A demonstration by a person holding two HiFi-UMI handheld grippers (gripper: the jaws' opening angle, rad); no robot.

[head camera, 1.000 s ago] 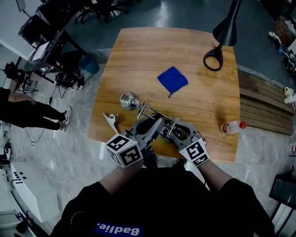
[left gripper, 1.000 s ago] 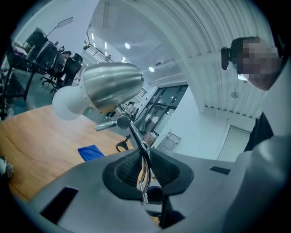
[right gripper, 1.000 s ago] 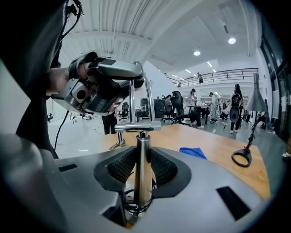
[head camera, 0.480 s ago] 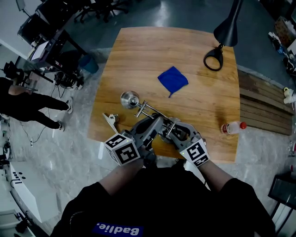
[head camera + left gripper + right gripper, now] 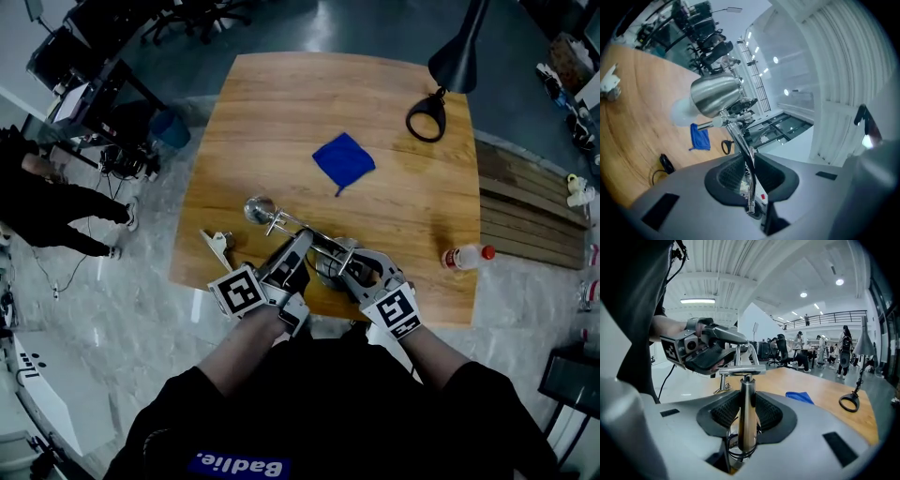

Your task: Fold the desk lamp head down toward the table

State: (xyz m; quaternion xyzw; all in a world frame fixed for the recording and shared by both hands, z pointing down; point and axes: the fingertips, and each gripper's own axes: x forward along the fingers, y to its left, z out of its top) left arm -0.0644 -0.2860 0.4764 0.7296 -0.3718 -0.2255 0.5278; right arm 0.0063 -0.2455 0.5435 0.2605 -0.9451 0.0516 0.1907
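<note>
A chrome desk lamp stands at the table's near edge. Its head [image 5: 260, 208] [image 5: 715, 96] hangs low over the wood on a thin two-rod arm [image 5: 305, 232]. My left gripper [image 5: 298, 251] [image 5: 749, 176] lies level with that arm [image 5: 740, 145] pinched between its pads; its jaws are opening slightly. My right gripper [image 5: 342, 267] [image 5: 746, 416] is shut on the lamp's upright post [image 5: 746, 401], just above the base. The post's cross bar [image 5: 740, 371] sits above my right pads, with the left gripper [image 5: 710, 352] behind it.
A blue cloth [image 5: 343, 161] [image 5: 799, 397] lies mid-table. A black lamp [image 5: 457, 61] with a ring base [image 5: 427, 117] stands back right. A bottle [image 5: 464, 256] lies near the right front edge, a small white clamp [image 5: 218, 244] at the front left. A person [image 5: 47, 202] stands left.
My left gripper has rolled and sunk with the lamp arm, and the chrome head has come lower toward the table. The right gripper has stayed on the post.
</note>
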